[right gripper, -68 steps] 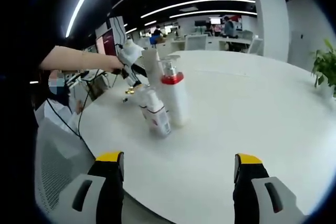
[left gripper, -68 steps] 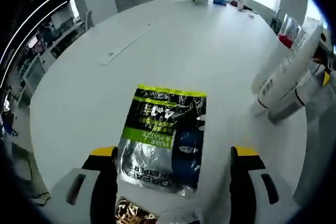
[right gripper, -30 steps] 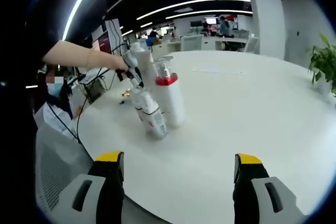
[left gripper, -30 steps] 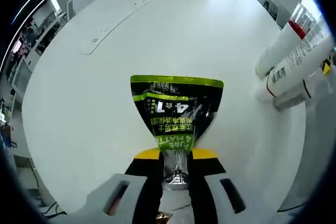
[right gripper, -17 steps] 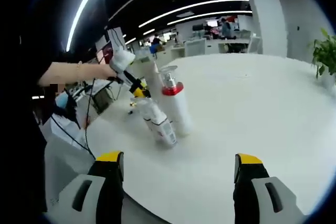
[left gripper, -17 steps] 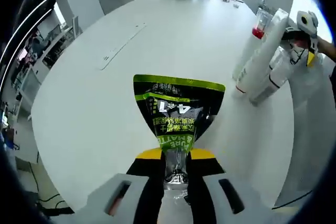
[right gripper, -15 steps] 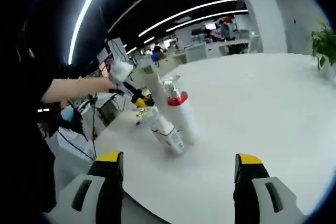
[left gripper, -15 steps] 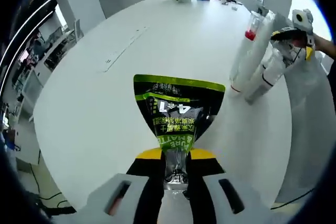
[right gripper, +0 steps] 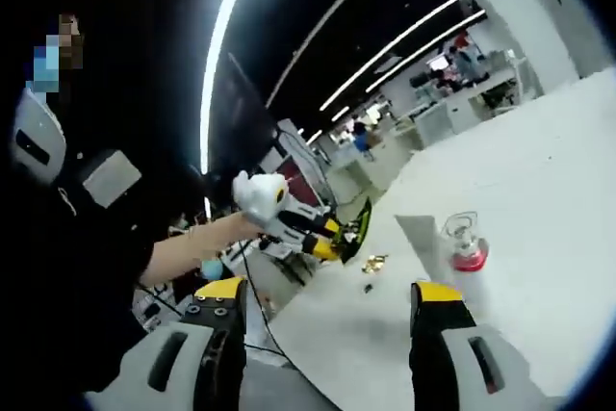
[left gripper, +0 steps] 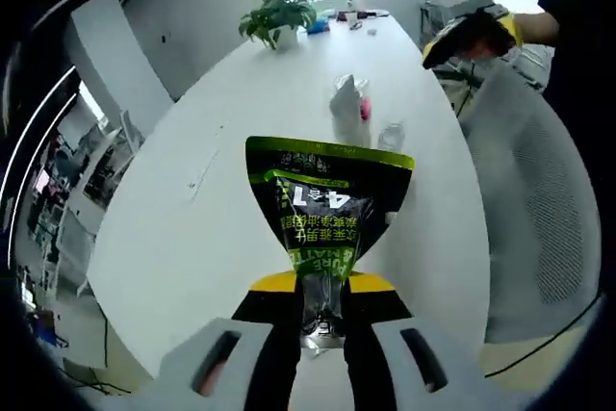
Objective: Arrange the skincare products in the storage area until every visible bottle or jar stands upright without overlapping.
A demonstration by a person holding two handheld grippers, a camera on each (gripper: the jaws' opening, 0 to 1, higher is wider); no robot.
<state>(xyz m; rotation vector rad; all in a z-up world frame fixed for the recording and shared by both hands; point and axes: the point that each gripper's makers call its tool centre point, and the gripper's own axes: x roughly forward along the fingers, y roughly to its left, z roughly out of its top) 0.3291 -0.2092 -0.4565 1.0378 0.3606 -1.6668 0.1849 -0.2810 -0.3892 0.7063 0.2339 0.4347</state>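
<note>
The left tongs were clamped shut on the silver neck of a black and green pouch, which stood up from the jaws and was held in the air above the white bench. Beyond the pouch's top edge, a cluster of bottles sat on the bench, one showing a red collar, with a small clear item just beside them. A potted plant stood at the far end of the bench. The right tongs, in a hand, showed at the upper right of the left gripper view, above a mesh chair.

The right tongs hung open with nothing between the jaws. In the right gripper view, the left tongs held the pouch edge-on over the bench's near edge. A red-collared pump bottle stood upright on the bench, beside a paler bottle. A small gold item lay near the edge.
</note>
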